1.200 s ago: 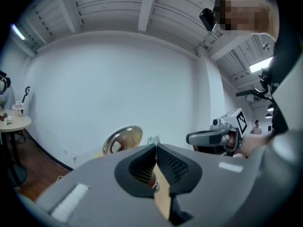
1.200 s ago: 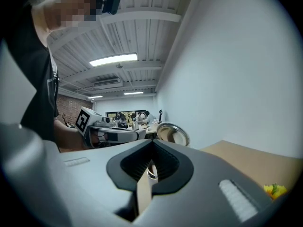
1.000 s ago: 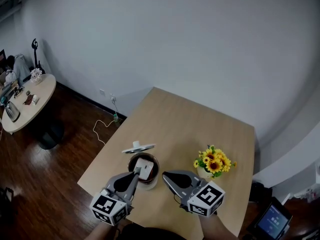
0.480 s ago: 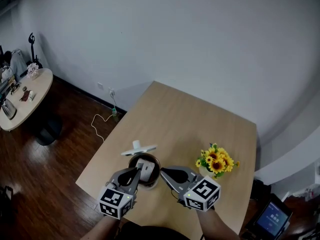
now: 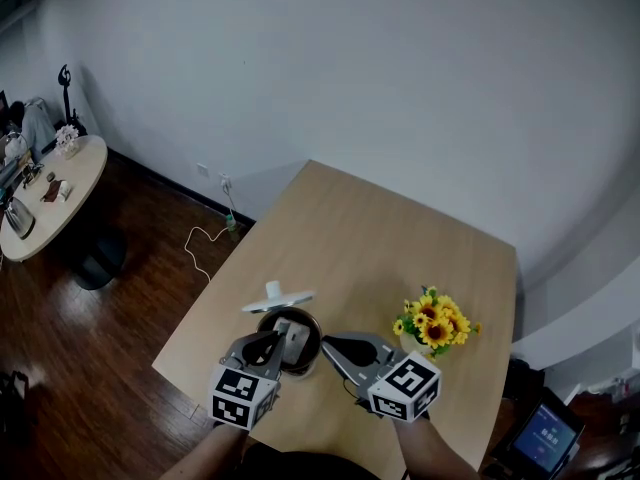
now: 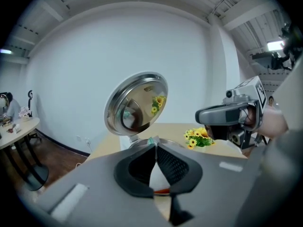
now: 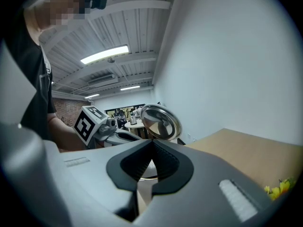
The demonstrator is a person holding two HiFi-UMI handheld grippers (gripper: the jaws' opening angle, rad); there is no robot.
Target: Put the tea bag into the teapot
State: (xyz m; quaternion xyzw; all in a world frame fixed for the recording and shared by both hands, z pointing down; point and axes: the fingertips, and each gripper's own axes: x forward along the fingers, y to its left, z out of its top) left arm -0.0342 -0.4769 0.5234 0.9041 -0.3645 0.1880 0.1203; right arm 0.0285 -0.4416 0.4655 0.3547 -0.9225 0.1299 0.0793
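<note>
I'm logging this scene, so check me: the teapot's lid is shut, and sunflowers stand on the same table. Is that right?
Not quite. The teapot is not shut: its lid is tipped up and open behind the rim, which the left gripper view shows plainly. The rest holds: the sunflowers stand on the same table.

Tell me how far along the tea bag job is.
Done: the lid stands open and the tea bag hangs inside the teapot. In hand: the left gripper is shut on the bag's top. Left: let go and draw back. The right gripper is shut, empty, beside the pot.
</note>
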